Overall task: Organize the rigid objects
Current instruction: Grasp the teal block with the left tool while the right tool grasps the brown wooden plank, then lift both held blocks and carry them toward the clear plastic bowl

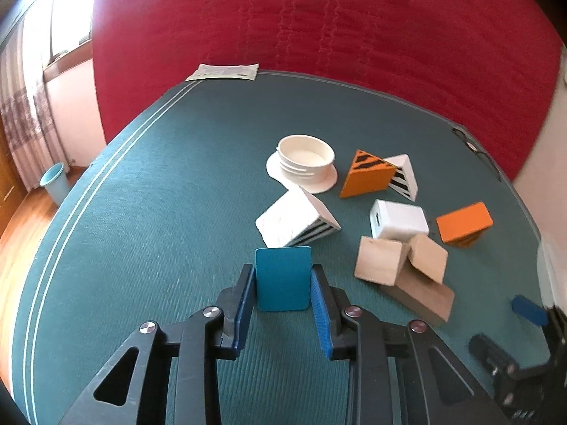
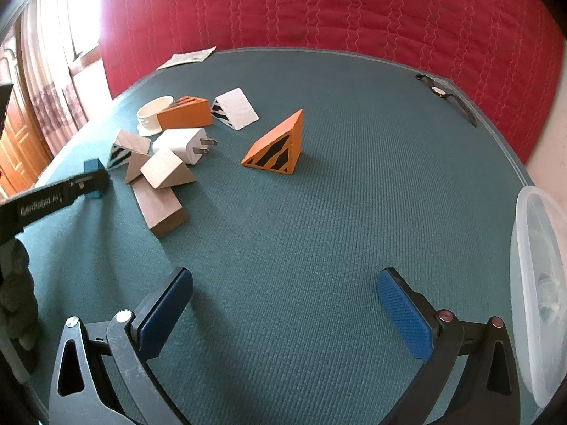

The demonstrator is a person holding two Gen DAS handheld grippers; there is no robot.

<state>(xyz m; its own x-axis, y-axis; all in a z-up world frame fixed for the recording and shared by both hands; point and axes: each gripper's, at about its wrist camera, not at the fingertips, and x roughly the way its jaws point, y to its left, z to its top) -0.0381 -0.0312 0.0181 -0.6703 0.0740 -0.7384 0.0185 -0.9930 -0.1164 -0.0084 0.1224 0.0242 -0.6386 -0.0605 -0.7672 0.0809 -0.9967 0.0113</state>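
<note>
A blue block [image 1: 282,278] is held tight between the pads of the left hand-held gripper [image 1: 283,283], just above the green tabletop [image 1: 159,212]. Ahead of it, a white striped wedge [image 1: 296,219] and a white bowl [image 1: 305,163] are seen. To its right, plain wood blocks [image 1: 400,265] are piled, perhaps leaning on each other. The right hand-held gripper [image 2: 283,304] is spread wide with nothing in it. An orange striped wedge [image 2: 278,148] is seen ahead of it, and a clear tub [image 2: 538,283] to its right.

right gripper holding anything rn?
No: in the right wrist view the right gripper has its jaws spread wide with only bare green tabletop between them.
</note>
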